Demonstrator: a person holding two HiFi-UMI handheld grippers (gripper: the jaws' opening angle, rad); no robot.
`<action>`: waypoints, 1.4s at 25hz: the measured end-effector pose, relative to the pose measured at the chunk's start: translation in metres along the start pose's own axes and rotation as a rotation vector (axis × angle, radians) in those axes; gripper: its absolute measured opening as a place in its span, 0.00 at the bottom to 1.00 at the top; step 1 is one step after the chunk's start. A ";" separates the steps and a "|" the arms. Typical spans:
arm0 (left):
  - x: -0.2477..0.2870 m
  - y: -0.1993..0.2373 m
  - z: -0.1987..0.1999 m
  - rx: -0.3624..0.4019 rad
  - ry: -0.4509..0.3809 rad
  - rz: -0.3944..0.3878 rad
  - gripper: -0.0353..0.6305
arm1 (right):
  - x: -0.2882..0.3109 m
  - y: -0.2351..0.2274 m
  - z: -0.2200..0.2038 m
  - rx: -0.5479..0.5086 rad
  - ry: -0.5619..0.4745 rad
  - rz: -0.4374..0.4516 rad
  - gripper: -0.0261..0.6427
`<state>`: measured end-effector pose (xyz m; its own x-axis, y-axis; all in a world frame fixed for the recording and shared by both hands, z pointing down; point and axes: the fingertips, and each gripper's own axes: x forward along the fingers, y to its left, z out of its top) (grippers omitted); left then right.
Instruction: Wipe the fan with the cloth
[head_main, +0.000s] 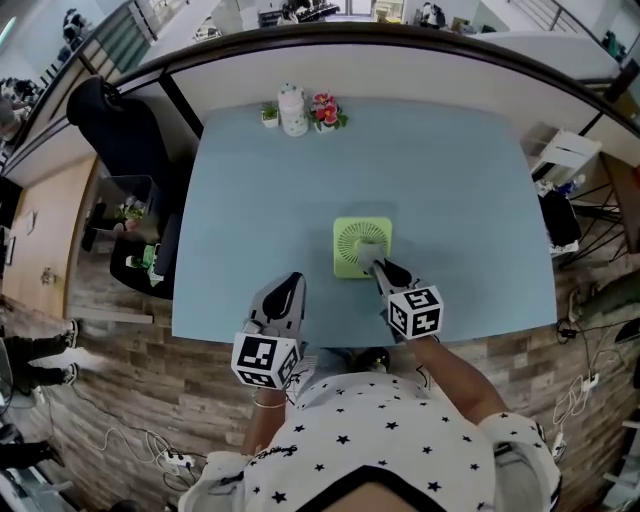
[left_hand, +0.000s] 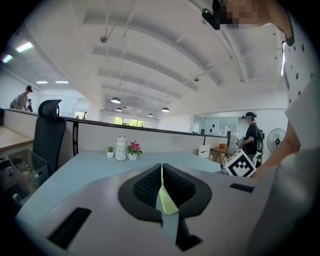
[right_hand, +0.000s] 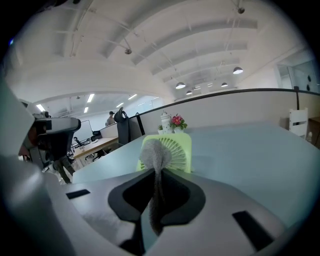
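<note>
cloth (right_hand: 156, 156) pressed to fan (head_main: 361, 247) on a pale blue table (head_main: 250, 200)
the right gripper (head_main: 381, 268) has its jaws pinched tight on the grey cloth, whose bunched end lies against the green fan's grille in the table's near half. the left gripper (head_main: 289, 289) hangs to the left of the fan, apart from it, jaws closed together and gripping nothing. a white jar (head_main: 292, 110) and potted flowers (head_main: 326, 112) stand at the far edge.
</note>
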<state>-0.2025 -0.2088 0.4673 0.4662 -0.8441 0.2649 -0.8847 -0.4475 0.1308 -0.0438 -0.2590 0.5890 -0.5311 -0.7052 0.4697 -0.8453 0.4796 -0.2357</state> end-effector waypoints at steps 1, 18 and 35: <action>-0.002 0.001 0.000 -0.001 0.000 0.007 0.10 | 0.004 0.008 0.000 -0.008 0.003 0.020 0.08; -0.038 0.033 -0.004 -0.025 0.006 0.157 0.10 | 0.051 0.055 -0.042 -0.092 0.158 0.139 0.08; 0.003 -0.003 -0.003 -0.003 0.025 0.015 0.10 | 0.014 -0.006 -0.048 -0.010 0.128 -0.002 0.08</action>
<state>-0.1990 -0.2088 0.4707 0.4529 -0.8428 0.2908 -0.8914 -0.4343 0.1298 -0.0433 -0.2472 0.6381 -0.5168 -0.6339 0.5754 -0.8455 0.4835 -0.2266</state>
